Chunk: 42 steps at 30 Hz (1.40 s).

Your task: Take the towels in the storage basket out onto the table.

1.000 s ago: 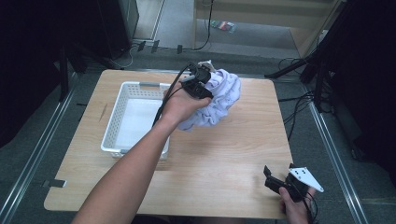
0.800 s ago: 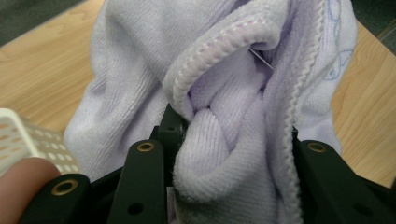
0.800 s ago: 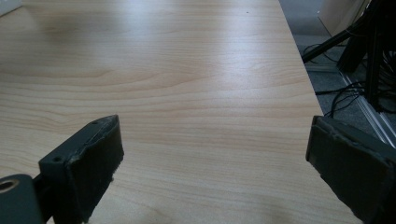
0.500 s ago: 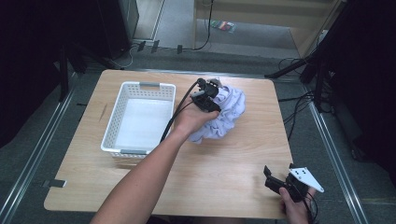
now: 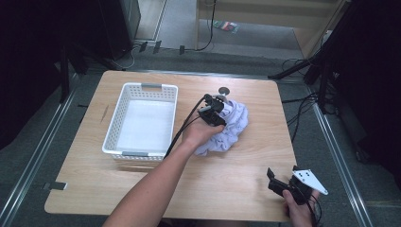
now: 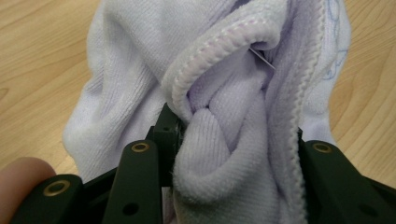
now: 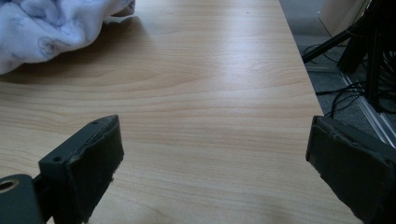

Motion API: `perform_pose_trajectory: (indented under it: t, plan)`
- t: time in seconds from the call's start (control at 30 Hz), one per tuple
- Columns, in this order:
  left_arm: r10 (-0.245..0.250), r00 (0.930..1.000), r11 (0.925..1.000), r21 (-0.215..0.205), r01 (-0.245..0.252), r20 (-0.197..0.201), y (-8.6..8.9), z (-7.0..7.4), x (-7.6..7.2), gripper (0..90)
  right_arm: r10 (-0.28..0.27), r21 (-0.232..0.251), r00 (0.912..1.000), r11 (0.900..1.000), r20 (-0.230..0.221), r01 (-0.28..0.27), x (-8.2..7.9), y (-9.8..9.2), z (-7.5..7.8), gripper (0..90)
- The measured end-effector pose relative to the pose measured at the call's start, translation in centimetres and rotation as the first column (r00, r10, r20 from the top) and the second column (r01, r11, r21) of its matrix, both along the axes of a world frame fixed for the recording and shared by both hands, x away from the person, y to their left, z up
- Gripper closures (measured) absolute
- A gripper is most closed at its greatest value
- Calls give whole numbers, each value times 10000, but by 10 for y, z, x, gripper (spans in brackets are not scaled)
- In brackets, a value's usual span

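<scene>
We see left arm stretched across table (image 5: pixel 142 189), left gripper (image 5: pixel 213 112) clamped on fold of lavender cloth (image 5: pixel 229 128) — bundle lying mid-table toward far edge, just beside white basket (image 5: pixel 124 101). Right gripper (image 5: pixel 283 184) low at table's near right corner, 2 jaws spread wide. Basket — we see nothing inside.

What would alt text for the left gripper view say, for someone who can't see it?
A bunched pale lilac cloth is wedged between the two black jaws of the left tool, seen very close. Its stitched hem curls over the top, with the wooden table on both sides.
</scene>
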<state>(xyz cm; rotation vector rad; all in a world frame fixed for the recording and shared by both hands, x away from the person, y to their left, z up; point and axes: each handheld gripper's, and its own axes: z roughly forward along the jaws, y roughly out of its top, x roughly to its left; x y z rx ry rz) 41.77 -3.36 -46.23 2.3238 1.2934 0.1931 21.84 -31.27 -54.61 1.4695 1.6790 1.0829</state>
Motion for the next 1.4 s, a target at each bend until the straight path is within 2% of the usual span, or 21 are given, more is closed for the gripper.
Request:
perform_pose_trajectory:
  t: [0.07, 0.13, 0.17, 0.23, 0.27, 0.3, 0.37, 0.53, 0.67, 0.77, 0.87, 1.0, 1.17, 1.4]
  plan:
    - [-32, 10000, 10000, 0, 32, -89, -1, -3, 0, 549, -15, 9, 10000, 10000, 1, 15, 0, 0, 0, 42]
    - [2, 9997, 9999, 102, 0, -232, -1, -5, 0, 481, -18, 7, 10000, 10000, -4, 18, 0, 0, 0, 43]
    - [7, 9997, 9999, 152, -4, -227, -2, -5, 0, 387, -17, 8, 10000, 10000, -9, 17, 0, 0, 0, 43]
    - [326, 9995, 9992, 233, -325, -39, -1, -3, 0, 216, -12, 8, 10000, 10000, -7, 12, 0, 0, 0, 43]
    - [411, 9992, 9991, 74, -411, -4, 0, -1, 0, 152, -21, 2, 10000, 10000, -6, 21, 0, 0, 0, 43]
    - [386, 9992, 9992, -108, -387, -138, 2, 1, 0, 120, -31, 1, 10000, 10000, -6, 31, 0, 0, 0, 42]
    - [474, 9988, 9987, -164, -475, -115, 4, 4, 0, 36, -54, 15, 10000, 10000, -21, 54, 0, 0, 0, 41]
    - [552, 9985, 9981, -260, -553, -32, 12, 12, 1, 0, -36, 3, 10000, 10000, -26, 36, 0, 0, 0, 41]
    - [855, 9959, 9958, -354, -845, 282, 20, 19, 0, 0, -41, -2, 10000, 10000, -26, 41, 0, 0, 0, 41]
    - [712, 9970, 9969, -365, -701, 291, 25, 24, -1, 0, -11, -28, 10000, 10000, -11, 11, 1, 0, 0, 41]
    - [787, 9955, 9961, -444, -764, 523, 31, 31, -4, 0, -9, -59, 10000, 10000, -18, 9, 1, 0, 0, 41]
    - [1044, 9921, 9927, -678, -997, 699, 42, 39, -6, 0, -25, -65, 10000, 10000, -24, 25, 1, 0, 0, 41]
    - [1256, 9876, 9905, -676, -1196, 938, 59, 46, -8, 0, -31, -95, 10000, 10000, -50, 30, 1, 1, 0, 42]
    - [1525, 9790, 9881, -391, -1485, 1352, 88, 51, -14, 0, -34, -116, 10000, 9999, -77, 33, 1, 1, 0, 42]
